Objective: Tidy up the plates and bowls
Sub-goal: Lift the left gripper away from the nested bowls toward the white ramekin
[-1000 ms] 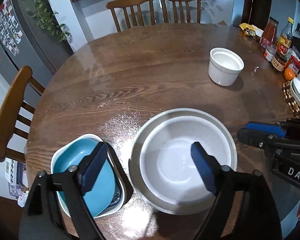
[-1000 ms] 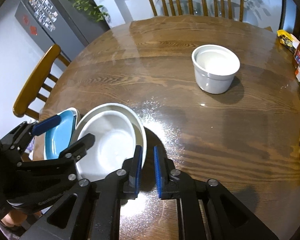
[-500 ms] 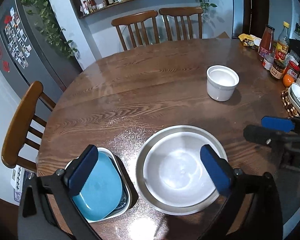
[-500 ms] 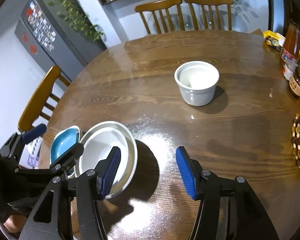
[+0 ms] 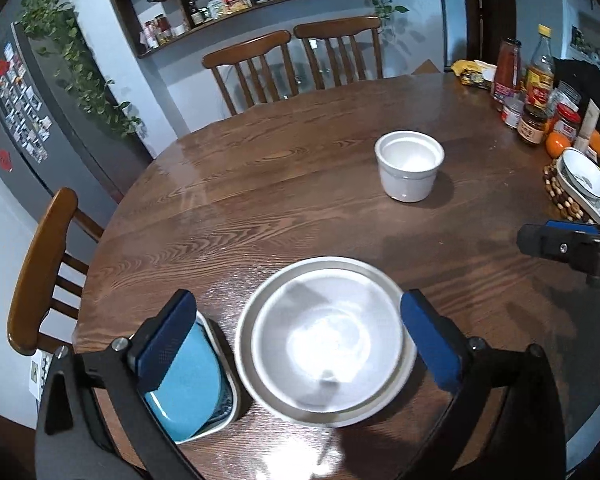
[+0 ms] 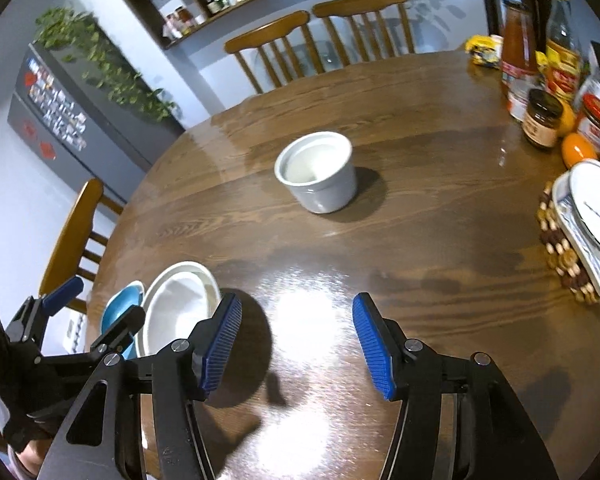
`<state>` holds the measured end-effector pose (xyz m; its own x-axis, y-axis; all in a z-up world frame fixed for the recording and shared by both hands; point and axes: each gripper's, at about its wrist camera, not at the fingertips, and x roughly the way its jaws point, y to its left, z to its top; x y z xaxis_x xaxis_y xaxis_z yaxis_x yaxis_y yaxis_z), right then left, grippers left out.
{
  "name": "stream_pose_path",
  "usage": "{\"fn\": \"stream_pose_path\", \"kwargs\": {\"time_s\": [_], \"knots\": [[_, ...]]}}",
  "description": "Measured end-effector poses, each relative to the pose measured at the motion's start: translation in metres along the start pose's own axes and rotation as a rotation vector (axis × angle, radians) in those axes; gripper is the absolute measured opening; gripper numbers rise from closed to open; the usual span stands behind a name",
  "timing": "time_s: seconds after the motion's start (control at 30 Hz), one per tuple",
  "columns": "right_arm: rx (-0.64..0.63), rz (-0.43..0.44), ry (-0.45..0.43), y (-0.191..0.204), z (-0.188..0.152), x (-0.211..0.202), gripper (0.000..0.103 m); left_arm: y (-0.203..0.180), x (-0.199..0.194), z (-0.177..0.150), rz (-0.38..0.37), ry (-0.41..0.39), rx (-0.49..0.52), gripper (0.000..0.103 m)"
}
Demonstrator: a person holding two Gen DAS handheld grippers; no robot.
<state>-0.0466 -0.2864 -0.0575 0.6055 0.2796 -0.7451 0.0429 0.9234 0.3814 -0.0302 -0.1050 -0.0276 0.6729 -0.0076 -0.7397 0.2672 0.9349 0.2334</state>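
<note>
White bowl (image 5: 326,340) released | left gripper (image 5: 300,340) wide | right gripper (image 6: 298,344) now wide, was narrow

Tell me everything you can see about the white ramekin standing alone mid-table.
The white ramekin is a small, deep, round cup with straight walls, a thicker rim band and a slightly narrower foot; it looks like glazed ceramic. It stands upright and appears empty, mouth up, on the wooden table, casting a shadow to its right. Nothing touches it: the stacked white bowl sits nearer the cameras, the jars lie further right, and the open right gripper is well short of it.
</note>
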Motion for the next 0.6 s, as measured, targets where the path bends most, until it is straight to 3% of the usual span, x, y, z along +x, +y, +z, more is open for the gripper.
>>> {"fn": "stream_pose_path", "kwargs": {"time_s": [0.6], "knots": [[0.111, -0.038, -0.063, -0.069, -0.007, -0.039, 0.059, -0.056, -0.008, 0.015, -0.047, -0.016, 0.125, 0.102]]}}
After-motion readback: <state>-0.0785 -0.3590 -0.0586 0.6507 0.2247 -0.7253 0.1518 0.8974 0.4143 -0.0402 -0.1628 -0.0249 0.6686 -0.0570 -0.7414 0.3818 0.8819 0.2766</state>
